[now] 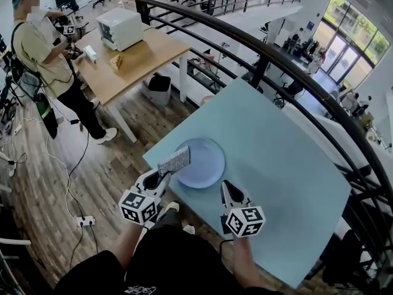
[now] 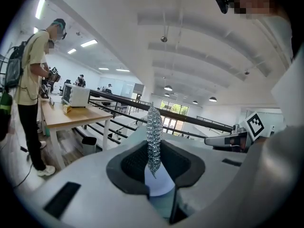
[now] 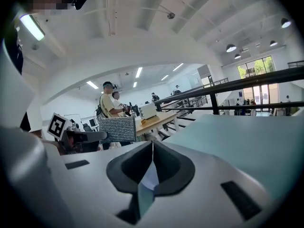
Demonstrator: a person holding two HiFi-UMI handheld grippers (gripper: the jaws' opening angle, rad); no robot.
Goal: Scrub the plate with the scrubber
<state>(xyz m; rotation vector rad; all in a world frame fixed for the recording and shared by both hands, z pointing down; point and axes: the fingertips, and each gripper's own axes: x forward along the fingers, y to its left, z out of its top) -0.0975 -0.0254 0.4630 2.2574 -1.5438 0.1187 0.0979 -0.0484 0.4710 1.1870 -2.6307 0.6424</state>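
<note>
Worktop: pale blue and flat, filling the middle and right of the head view. A dark railing curves past its far side.

Wooden desk: far left and well apart from the worktop. A white box-shaped appliance sits on it, and a person stands beside it.

Plate: pale blue and round, lying flat on the worktop close to its near left edge. It sits just beyond the tips of both grippers.

Left gripper: at the plate's near left side, pointing toward the far right. Its jaws are clamped on the lower end of the scrubber. In the left gripper view the pad stands upright and edge-on between the two jaws, with a sliver of the plate showing below it.

Right gripper: at the plate's near right side. Its jaws are pressed together with nothing between them. The tips are just beside the plate's near right rim, and it is unclear whether they touch it.

Scrubber: a grey, glittery rectangular pad, tilted and sticking out from the left gripper over the plate's left rim. Whether it touches the plate cannot be told.
</note>
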